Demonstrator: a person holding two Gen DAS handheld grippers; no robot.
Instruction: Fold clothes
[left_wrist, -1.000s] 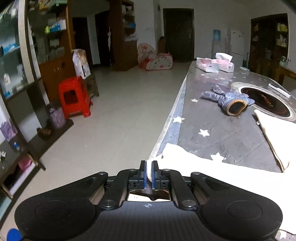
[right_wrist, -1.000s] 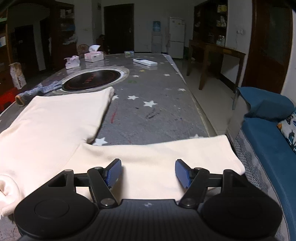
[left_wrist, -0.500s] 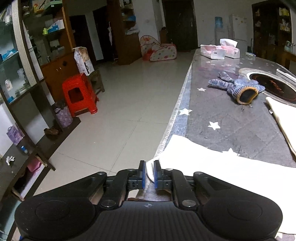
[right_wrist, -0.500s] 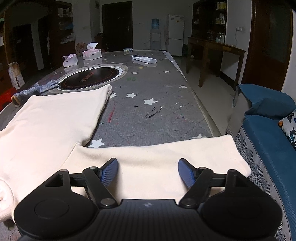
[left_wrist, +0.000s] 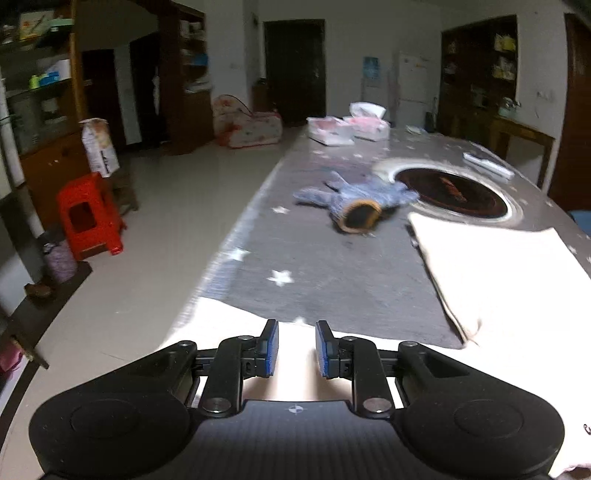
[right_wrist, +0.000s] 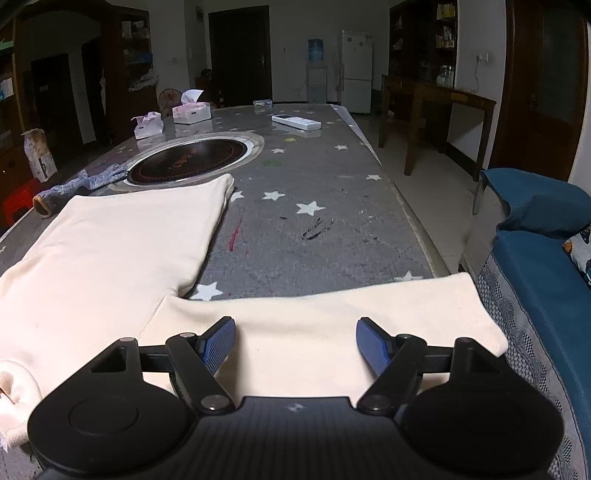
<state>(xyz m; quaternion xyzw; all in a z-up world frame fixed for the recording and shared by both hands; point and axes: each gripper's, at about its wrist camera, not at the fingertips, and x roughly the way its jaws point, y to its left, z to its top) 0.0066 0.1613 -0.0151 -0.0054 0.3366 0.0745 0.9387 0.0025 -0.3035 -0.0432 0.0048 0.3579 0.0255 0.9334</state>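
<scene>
Star-print table (right_wrist: 332, 229): cream garment (right_wrist: 110, 251) spread flat, sleeves reaching both edges. Left gripper (left_wrist: 292, 347): jaws parted, empty, over left sleeve (left_wrist: 229, 325). Blue knit glove (left_wrist: 354, 201) beyond. Right gripper (right_wrist: 295, 345): jaws wide apart, empty, over right sleeve (right_wrist: 369, 306).

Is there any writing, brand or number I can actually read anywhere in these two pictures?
None can be read.
Round cooktop set in the table: reddish marks at its centre, blurred.
Paper bag by the red stool: print too small.
Tissue boxes: no legible label.
Remote control: too small.
</scene>
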